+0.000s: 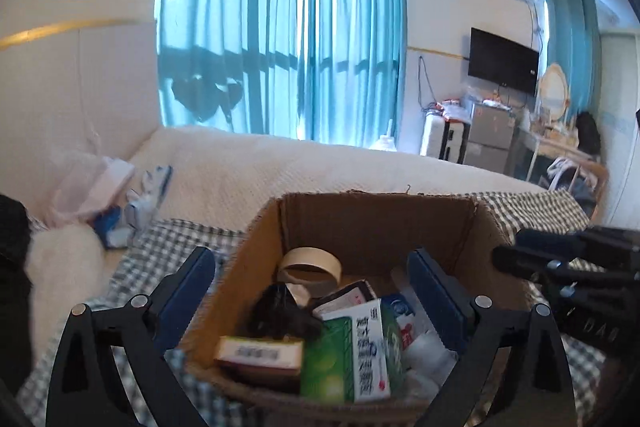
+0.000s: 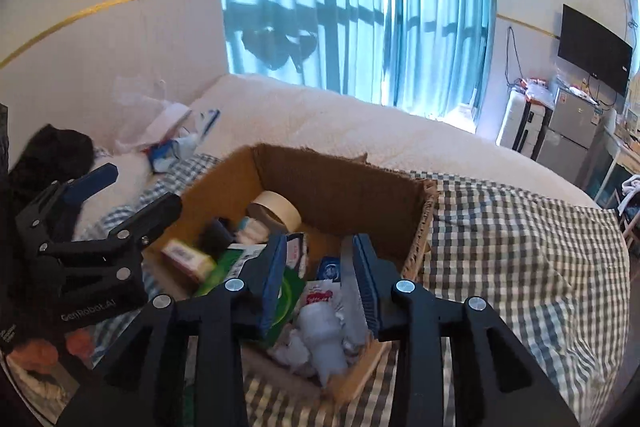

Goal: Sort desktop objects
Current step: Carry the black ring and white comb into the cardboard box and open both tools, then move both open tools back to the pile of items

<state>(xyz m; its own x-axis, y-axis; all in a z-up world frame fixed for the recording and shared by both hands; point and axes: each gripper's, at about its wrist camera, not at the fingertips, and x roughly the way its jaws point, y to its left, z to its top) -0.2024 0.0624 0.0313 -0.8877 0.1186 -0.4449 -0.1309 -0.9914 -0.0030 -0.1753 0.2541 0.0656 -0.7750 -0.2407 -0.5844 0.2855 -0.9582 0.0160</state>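
Both your grippers hang released over the cardboard box (image 2: 348, 187): left gripper (image 1: 312, 291) wide, right gripper (image 2: 320, 283) narrower. The green carton (image 1: 352, 355) looks light and stiff; take its flat sides.

Left gripper (image 1: 312, 291): was black plastic, with two long arms that spread like a fork.
Left fingers (image 1: 192, 287): had dark blue flat pads on their inner sides.
Left screws: round silver ones sat behind the pads, two on each arm.
Right gripper (image 2: 320, 283): was the same black plastic, with thick ribs running back from the claw.
Right fingers (image 2: 366, 279): had dark blue pads with fine ridges along the edge.
Right screws: shiny silver and round, two behind each pad.
Marking: white letters showed on the left gripper's black body, behind its claw, partly hard to read.
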